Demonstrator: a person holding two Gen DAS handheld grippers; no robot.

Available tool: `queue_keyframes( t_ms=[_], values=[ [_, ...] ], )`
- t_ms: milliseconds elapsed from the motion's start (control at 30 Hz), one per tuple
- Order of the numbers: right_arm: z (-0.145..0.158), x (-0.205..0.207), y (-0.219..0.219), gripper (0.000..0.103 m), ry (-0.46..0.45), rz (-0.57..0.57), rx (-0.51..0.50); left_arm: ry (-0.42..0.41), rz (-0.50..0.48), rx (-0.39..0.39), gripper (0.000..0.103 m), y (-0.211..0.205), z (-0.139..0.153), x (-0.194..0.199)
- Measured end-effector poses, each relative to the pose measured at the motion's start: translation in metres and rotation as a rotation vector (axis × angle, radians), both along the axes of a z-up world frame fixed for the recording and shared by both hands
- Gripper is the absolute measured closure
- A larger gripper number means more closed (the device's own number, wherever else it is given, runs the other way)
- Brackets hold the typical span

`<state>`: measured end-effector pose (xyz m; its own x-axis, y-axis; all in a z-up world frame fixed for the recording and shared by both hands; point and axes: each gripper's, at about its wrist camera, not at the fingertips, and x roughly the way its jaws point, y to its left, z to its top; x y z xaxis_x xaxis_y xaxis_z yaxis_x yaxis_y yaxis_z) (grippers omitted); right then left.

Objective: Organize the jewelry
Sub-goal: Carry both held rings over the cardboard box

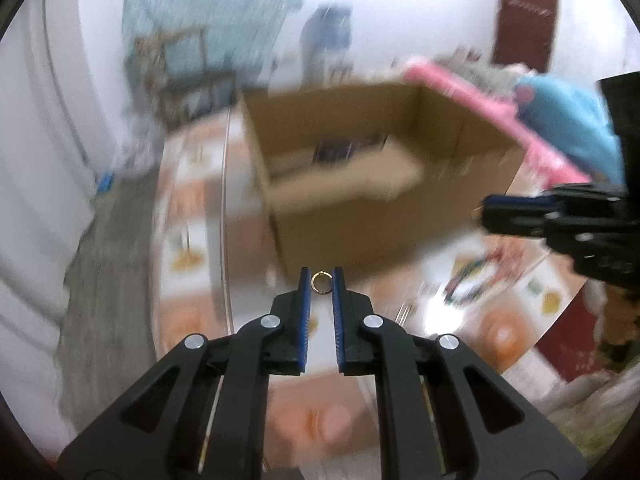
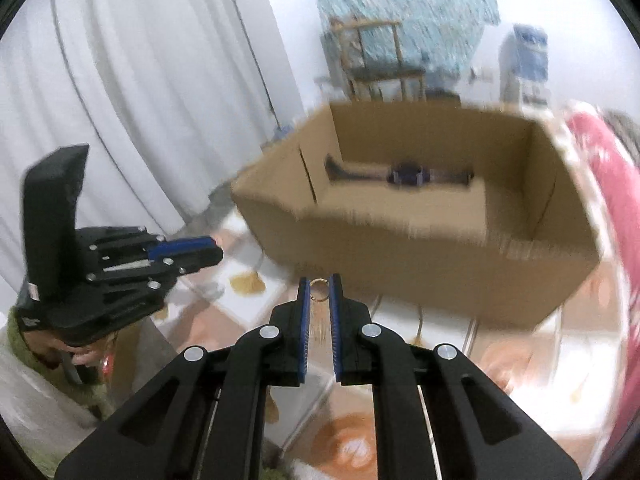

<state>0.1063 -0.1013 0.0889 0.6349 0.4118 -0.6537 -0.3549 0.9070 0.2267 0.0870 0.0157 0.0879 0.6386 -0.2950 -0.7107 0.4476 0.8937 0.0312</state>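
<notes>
Before one cardboard box [image 1: 360,184], two tools [image 1: 321,282] [image 2: 319,289], each pinching one gold ring [image 1: 321,282] [image 2: 319,289]

Bright, even indoor light, no hard shadows, heavy motion smear across the cardboard box [image 1: 360,152] and desk [image 2: 500,356], left hand-held gripper [image 1: 320,283] and right hand-held gripper [image 2: 319,289] sharp at six o'clock, fisheye bending, black vignette at every corner

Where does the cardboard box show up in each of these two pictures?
Left wrist view: the cardboard box fills the middle, beyond the left gripper.
Right wrist view: the box sits centre-right, beyond the right gripper.
Shared landmark: the wooden chair behind it.
</notes>
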Motion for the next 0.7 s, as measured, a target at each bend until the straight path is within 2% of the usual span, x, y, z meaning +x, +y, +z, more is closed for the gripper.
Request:
queue_keyframes(
  t_ms=[100,200,267,333,367,433,500,600,700],
  values=[
    [0.024,0.023,-0.007,0.093,-0.056,0.020,-0.016,-0.089,-0.048,-0.017,0.093,-0.012,0.033,0.017],
    [0.035,0.068,-0.018,0.093,-0.008,0.043,0.006,-0.102,-0.101,-0.040,0.093,-0.028,0.049,0.051],
    [0.030,0.103,-0.024,0.093,0.083,0.057,0.016,-0.040,-0.129,-0.014,0.093,-0.045,0.046,0.087],
    [0.016,0.138,-0.029,0.093,0.194,0.066,0.017,0.067,-0.163,0.001,0.093,-0.059,0.034,0.122],
    [0.000,0.164,-0.034,0.093,0.292,0.057,0.021,0.109,-0.174,0.017,0.093,-0.065,0.027,0.134],
    [-0.027,0.195,-0.039,0.093,0.443,0.055,0.050,0.200,-0.193,0.079,0.093,-0.077,0.008,0.160],
    [-0.048,0.217,-0.043,0.093,0.538,0.031,0.033,0.279,-0.202,0.148,0.093,-0.091,-0.011,0.184],
    [-0.072,0.241,-0.046,0.093,0.622,0.006,0.001,0.380,-0.204,0.193,0.093,-0.102,-0.030,0.207],
    [-0.085,0.253,-0.046,0.093,0.654,-0.017,-0.038,0.428,-0.206,0.220,0.093,-0.110,-0.041,0.218]
  ],
)
